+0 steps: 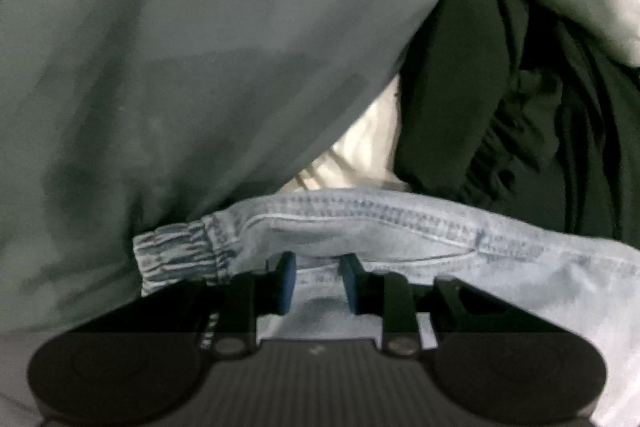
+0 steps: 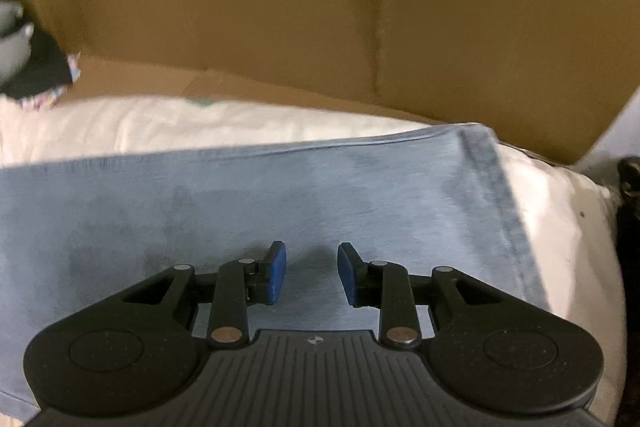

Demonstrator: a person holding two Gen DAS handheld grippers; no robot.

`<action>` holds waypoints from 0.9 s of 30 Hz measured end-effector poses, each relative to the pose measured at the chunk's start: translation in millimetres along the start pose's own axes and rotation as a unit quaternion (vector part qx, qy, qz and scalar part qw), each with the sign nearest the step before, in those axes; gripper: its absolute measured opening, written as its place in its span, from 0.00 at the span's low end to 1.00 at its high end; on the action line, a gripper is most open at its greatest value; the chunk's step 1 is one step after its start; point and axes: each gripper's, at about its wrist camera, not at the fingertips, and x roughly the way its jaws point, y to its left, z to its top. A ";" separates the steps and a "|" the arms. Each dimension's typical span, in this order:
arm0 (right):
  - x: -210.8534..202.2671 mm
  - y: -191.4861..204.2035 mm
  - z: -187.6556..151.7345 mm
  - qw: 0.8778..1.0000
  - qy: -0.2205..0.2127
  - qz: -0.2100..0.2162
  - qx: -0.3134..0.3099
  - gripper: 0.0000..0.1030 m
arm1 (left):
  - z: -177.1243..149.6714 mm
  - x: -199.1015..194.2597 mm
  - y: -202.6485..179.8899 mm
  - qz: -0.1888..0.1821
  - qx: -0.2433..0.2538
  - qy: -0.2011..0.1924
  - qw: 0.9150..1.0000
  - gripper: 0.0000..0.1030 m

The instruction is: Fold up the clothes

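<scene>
1. The left gripper [image 1: 318,281] hangs over the light denim garment [image 1: 400,239] at its elastic waistband, jaws narrow, with denim lying between the blue pads [image 1: 287,283]; whether they pinch it cannot be told.
2. The right gripper [image 2: 312,273] hovers over flat denim [image 2: 240,195], jaws part-open, gripping nothing.
3. A cardboard box [image 2: 320,7] stands behind; the denim lies on a white sheet [image 2: 560,227].

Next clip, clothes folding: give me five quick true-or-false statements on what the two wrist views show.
1. The left tool is at the waistband of the jeans. True.
2. A red towel lies beside the jeans. False: a grey garment and a black garment lie there.
3. A cardboard box stands behind the denim. True.
4. The right tool grips a sock. False: its jaws stand apart over flat denim.
5. The denim lies on bare wood. False: on a white cloth.
</scene>
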 end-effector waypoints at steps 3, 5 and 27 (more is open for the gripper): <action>11.6 9.7 2.6 1.000 0.004 -0.007 -0.004 0.34 | 0.1 7.1 -3.8 0.003 0.018 0.003 1.000 0.27; 17.6 9.4 7.2 1.000 0.004 -0.011 0.002 0.35 | -0.7 11.7 -3.2 0.002 0.012 0.005 1.000 0.27; 63.0 1.1 47.6 0.999 -0.019 -0.035 0.010 0.50 | -9.0 23.6 -2.1 -0.004 0.014 0.005 1.000 0.24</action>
